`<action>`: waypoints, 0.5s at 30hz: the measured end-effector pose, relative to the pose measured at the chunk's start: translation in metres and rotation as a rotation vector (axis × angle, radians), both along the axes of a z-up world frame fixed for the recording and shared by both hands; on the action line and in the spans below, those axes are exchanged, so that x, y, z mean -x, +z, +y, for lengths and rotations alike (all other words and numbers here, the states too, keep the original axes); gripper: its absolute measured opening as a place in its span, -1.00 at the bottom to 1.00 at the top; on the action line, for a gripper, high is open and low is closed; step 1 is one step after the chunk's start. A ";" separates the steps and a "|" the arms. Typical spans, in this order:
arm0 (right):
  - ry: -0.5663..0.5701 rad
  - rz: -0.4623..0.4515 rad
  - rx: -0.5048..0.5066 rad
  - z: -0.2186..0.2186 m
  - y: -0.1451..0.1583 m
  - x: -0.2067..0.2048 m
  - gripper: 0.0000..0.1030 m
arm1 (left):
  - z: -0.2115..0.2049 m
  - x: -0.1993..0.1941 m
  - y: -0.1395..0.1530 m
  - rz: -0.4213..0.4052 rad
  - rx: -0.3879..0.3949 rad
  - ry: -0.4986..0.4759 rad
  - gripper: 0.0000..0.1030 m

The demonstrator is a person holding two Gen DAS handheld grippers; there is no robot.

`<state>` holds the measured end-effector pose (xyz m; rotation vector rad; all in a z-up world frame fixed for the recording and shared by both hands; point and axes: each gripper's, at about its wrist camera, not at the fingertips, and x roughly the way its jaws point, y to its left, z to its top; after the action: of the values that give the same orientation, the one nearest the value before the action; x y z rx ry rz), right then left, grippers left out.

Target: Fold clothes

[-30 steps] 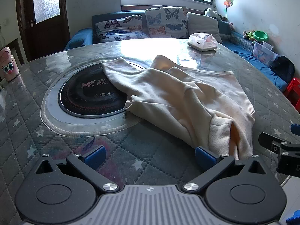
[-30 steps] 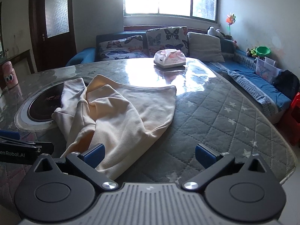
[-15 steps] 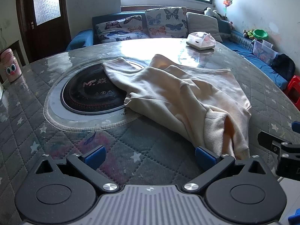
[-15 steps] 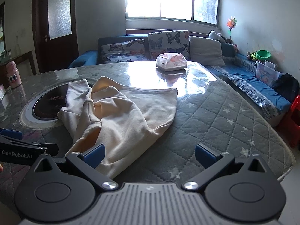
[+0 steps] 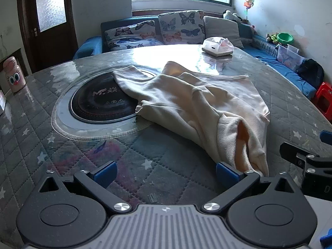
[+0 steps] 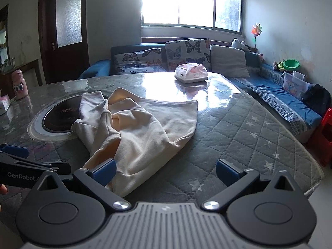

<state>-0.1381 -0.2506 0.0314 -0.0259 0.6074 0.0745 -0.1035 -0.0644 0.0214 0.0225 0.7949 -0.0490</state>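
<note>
A cream sweatshirt lies crumpled on the quilted round table, one sleeve reaching over the black hotplate. Its near hem hangs toward the table's front edge. My left gripper stands open above the table, its right fingertip just short of that hem. In the right wrist view the sweatshirt spreads from the hotplate toward me. My right gripper is open too, its left fingertip over the cloth's near edge. Nothing sits between either pair of fingers.
A tissue box stands at the table's far side, a pink bottle at the far left. A blue sofa with butterfly cushions runs behind. A red stool is off the right edge.
Both grippers have drawn back and risen a little, so the table and sweatshirt look farther off. The sweatshirt has not moved. Both stay open.
</note>
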 end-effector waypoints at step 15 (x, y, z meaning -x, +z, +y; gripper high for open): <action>0.015 0.012 -0.002 0.002 0.000 -0.008 1.00 | -0.006 -0.008 -0.001 0.020 0.006 -0.022 1.00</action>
<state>-0.1300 -0.2488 0.0318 -0.0285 0.6194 0.0903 -0.0954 -0.0702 0.0207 0.0252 0.8146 -0.0720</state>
